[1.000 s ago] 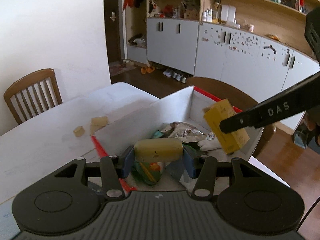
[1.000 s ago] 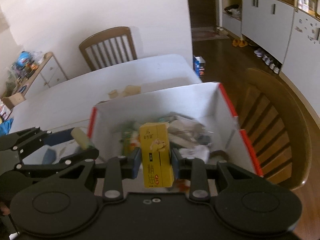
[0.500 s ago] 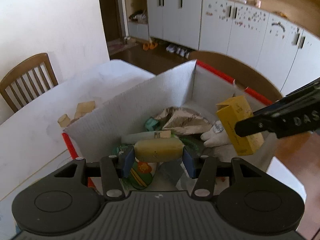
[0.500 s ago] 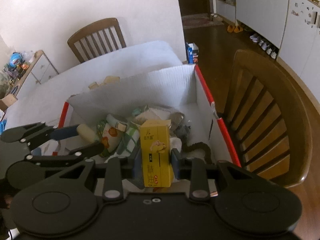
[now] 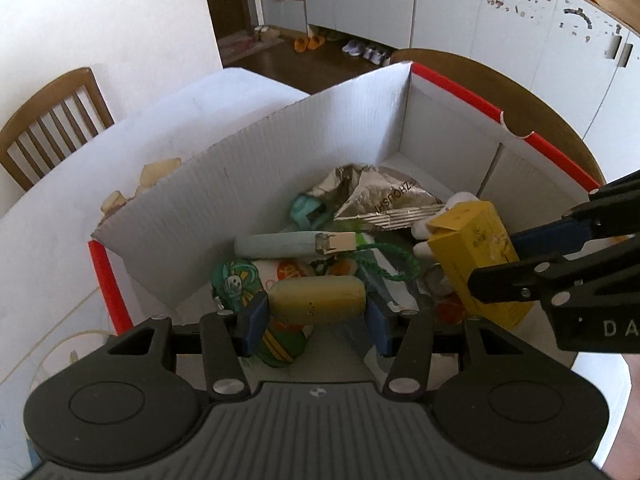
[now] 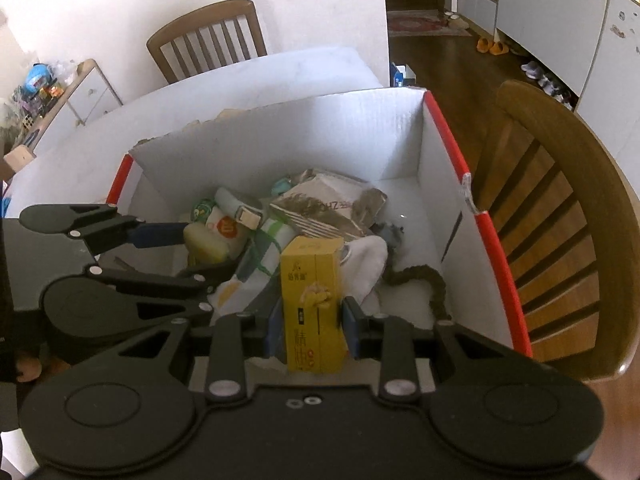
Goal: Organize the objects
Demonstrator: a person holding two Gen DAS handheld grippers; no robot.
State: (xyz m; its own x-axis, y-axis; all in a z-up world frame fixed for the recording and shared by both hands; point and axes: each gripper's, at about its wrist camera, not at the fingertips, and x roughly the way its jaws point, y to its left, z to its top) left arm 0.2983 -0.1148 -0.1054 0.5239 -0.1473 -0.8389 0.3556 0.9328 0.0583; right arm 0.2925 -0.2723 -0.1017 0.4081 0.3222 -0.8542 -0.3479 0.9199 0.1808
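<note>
Hanging over the white box (image 5: 256,176), the left gripper (image 5: 316,314) clamps a yellow bar (image 5: 317,299) near its left edge; the right gripper (image 6: 313,326) grips a yellow carton (image 6: 314,308) above the clutter.

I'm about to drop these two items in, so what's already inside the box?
The box holds a silver foil bag, a pale tube, a green cord, white cloth and printed packets. The floor beneath this pile is mostly covered.

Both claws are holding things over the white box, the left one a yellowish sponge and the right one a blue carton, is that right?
Not quite: the carton in the right claw is yellow, as the right wrist view shows. The left claw does hold a yellowish sponge over the white box.
</note>
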